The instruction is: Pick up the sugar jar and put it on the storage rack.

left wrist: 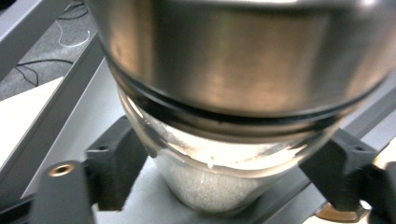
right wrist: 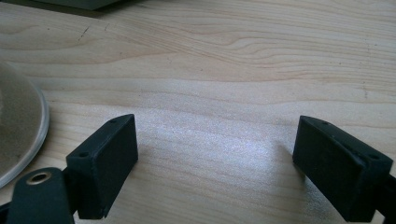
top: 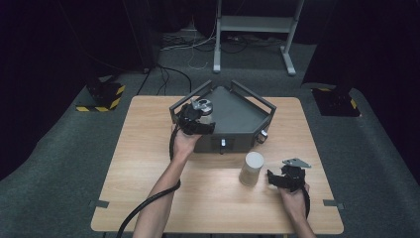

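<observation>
A glass jar (top: 203,107) with a metal lid stands at the left corner of a dark grey railed tray (top: 237,116) at the back of the wooden table. In the left gripper view the jar (left wrist: 219,140) holds white grains. My left gripper (top: 201,116) (left wrist: 224,168) is open, with one jaw on each side of the glass and narrow gaps between. A beige cylinder with a white lid (top: 251,168) stands in front of the tray. My right gripper (top: 273,179) (right wrist: 215,163) rests open just right of it, over bare wood, with the cylinder's base (right wrist: 18,130) at the left edge of its view.
The tray has raised rails (left wrist: 28,28) and small knobs on its front wall (top: 223,143). Bare wood (top: 148,163) lies left and in front of it. On the floor behind are cables, a white stand (top: 255,25) and two striped bases (top: 101,99).
</observation>
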The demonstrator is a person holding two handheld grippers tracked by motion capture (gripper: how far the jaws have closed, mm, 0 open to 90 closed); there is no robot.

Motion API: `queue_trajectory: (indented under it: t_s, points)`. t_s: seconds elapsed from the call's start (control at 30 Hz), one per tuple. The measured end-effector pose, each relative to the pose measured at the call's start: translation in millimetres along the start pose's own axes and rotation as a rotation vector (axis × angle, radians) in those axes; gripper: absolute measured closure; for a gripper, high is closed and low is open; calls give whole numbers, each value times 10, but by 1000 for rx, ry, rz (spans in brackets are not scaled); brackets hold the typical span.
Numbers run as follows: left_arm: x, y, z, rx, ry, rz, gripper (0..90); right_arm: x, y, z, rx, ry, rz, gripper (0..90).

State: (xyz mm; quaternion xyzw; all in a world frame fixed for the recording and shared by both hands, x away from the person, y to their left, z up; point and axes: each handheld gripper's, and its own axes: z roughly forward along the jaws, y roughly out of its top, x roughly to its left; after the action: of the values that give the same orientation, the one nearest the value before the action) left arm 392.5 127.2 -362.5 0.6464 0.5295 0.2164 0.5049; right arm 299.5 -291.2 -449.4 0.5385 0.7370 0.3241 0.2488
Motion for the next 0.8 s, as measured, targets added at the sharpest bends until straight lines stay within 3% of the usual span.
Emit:
queue_trajectory:
  t_s: [0.37, 0.8]
  points:
    - [37, -35, -100, -36, -11, -14, 120, 1, 0, 0, 0, 0, 0, 134]
    - [70, -84, -304, -46, -50, 14, 119, 1, 0, 0, 0, 0, 1, 134]
